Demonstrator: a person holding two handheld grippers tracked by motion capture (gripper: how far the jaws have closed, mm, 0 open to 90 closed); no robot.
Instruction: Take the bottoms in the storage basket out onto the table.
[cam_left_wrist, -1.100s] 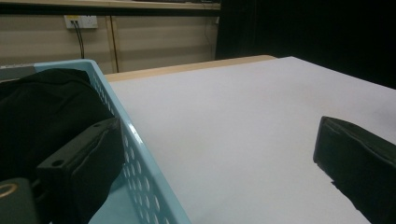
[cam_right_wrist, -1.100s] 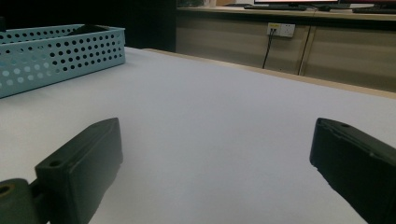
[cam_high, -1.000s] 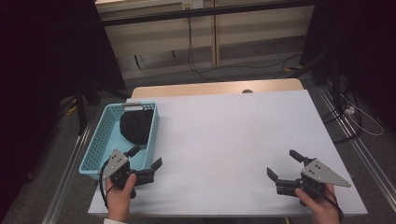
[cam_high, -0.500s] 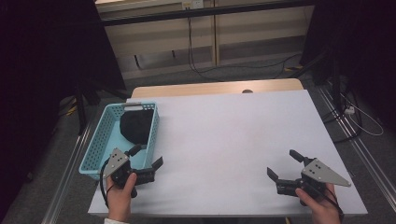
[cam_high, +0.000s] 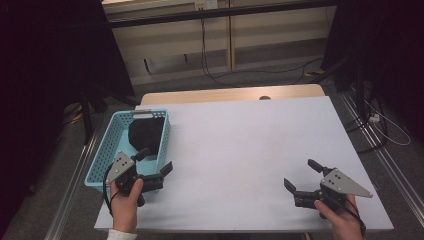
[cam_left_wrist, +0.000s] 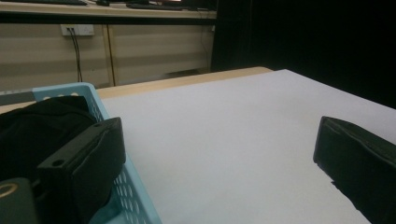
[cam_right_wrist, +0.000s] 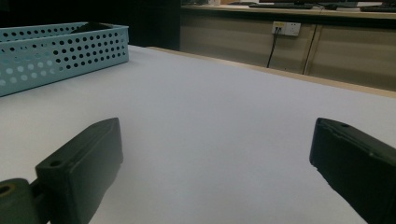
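Note:
A light blue perforated basket (cam_high: 111, 145) sits at the table's left edge with a black bundle of cloth (cam_high: 146, 134) inside it. My left gripper (cam_high: 155, 161) is held at the basket's near right corner, open and empty, one jaw over the basket wall. In the left gripper view the basket (cam_left_wrist: 109, 126) and the black cloth (cam_left_wrist: 37, 126) lie close on the left. My right gripper (cam_high: 302, 175) rests near the front right of the table, open with nothing between its jaws. The right gripper view has the basket (cam_right_wrist: 56, 51) far off at the upper left.
The white table top (cam_high: 245, 145) stretches bare between the two grippers. A wooden strip (cam_high: 230, 94) runs along its far edge. Beyond it stand a beige wall with a socket (cam_right_wrist: 286, 29) and hanging cables (cam_high: 204, 45). Rails run on the floor at both sides.

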